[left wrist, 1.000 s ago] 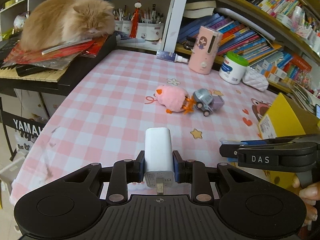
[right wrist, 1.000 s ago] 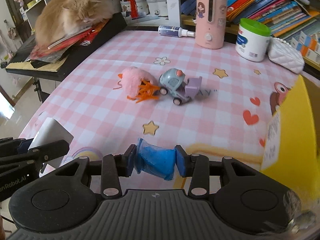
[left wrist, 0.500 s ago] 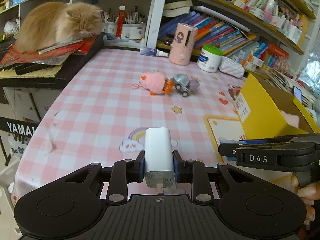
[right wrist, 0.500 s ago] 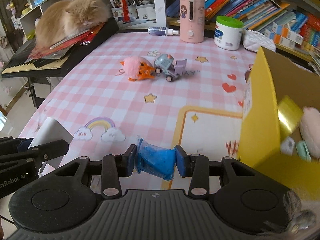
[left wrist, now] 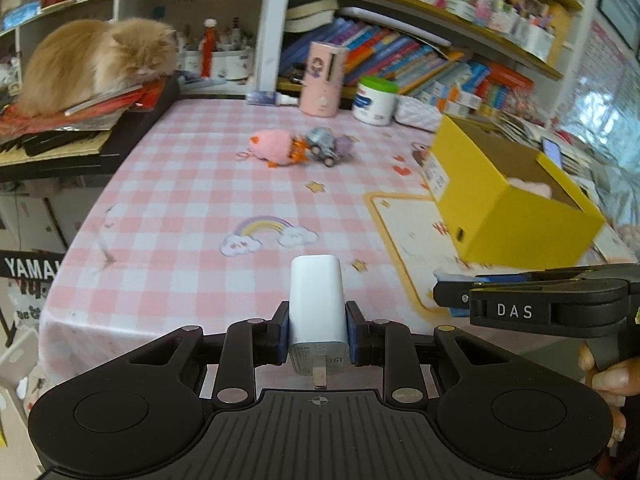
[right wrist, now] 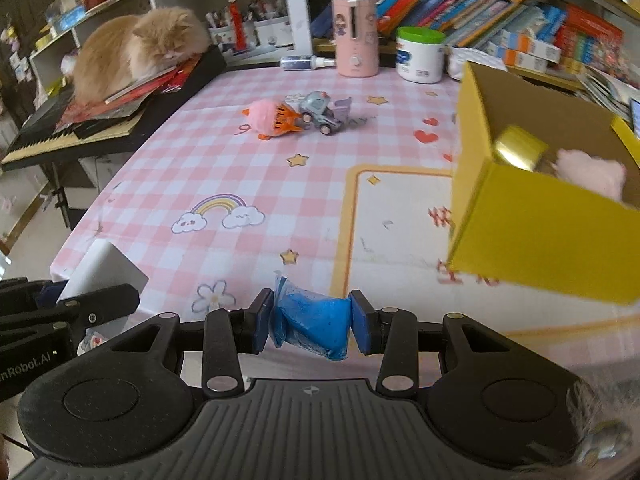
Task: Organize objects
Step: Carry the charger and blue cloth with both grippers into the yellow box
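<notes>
My left gripper is shut on a white charger, held over the table's near edge. My right gripper is shut on a blue bag of clay, just left of the open yellow box. The box holds a pink plush and a gold item. A pink fluffy toy and a grey toy truck lie touching at mid-table; they also show in the right wrist view, toy and truck. The right gripper shows side-on in the left wrist view.
An orange cat lies on papers on a keyboard at the left. A pink humidifier, a white green-lidded jar and a small bottle stand at the table's back edge before bookshelves.
Both grippers have pulled back and risen from the table with their objects still held. The view has widened so the yellow box and its contents now show on the right.
</notes>
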Available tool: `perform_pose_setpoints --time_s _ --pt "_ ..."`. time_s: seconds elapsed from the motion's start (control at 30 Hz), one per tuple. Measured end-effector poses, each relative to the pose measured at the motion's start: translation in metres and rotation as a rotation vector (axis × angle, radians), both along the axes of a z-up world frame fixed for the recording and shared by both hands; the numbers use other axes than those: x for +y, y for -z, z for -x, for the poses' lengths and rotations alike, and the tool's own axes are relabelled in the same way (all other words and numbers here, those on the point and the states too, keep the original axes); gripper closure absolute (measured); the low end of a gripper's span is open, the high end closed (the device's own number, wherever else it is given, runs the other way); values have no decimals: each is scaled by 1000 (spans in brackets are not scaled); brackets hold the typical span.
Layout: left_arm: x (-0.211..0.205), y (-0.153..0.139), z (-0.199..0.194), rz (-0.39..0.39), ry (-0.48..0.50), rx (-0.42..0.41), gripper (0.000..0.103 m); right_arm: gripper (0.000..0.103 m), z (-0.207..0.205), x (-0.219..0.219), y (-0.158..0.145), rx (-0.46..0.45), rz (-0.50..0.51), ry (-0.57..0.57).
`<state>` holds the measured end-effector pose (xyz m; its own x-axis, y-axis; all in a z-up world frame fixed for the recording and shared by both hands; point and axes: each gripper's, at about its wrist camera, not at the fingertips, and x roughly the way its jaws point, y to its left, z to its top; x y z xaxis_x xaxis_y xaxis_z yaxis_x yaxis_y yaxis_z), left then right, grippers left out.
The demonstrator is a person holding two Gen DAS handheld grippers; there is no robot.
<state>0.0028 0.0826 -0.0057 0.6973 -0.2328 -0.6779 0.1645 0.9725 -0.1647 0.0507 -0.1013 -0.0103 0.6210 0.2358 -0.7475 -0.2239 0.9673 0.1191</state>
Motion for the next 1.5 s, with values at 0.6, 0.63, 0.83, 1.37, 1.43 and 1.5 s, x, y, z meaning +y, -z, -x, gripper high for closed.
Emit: perform_pose_setpoints --time_s 0.6,0.63,0.83,1.37,1.43,1.5 --pt "-71 10 30 9 293 36 78 65 89 -72 14 41 -13 279" --pt "-75 11 30 10 311 36 78 65 94 -78 14 43 -12 299" --pt "-99 9 33 10 388 29 78 65 112 -103 13 46 -13 395" --pt "-134 3 22 -11 453 3 78 65 111 -134 10 35 -8 461" --pt "-139 1 19 -20 460 -6 78 65 108 -137 9 32 -7 462" --pt "-143 0 15 -27 467 -16 78 65 103 -141 8 30 -8 464"
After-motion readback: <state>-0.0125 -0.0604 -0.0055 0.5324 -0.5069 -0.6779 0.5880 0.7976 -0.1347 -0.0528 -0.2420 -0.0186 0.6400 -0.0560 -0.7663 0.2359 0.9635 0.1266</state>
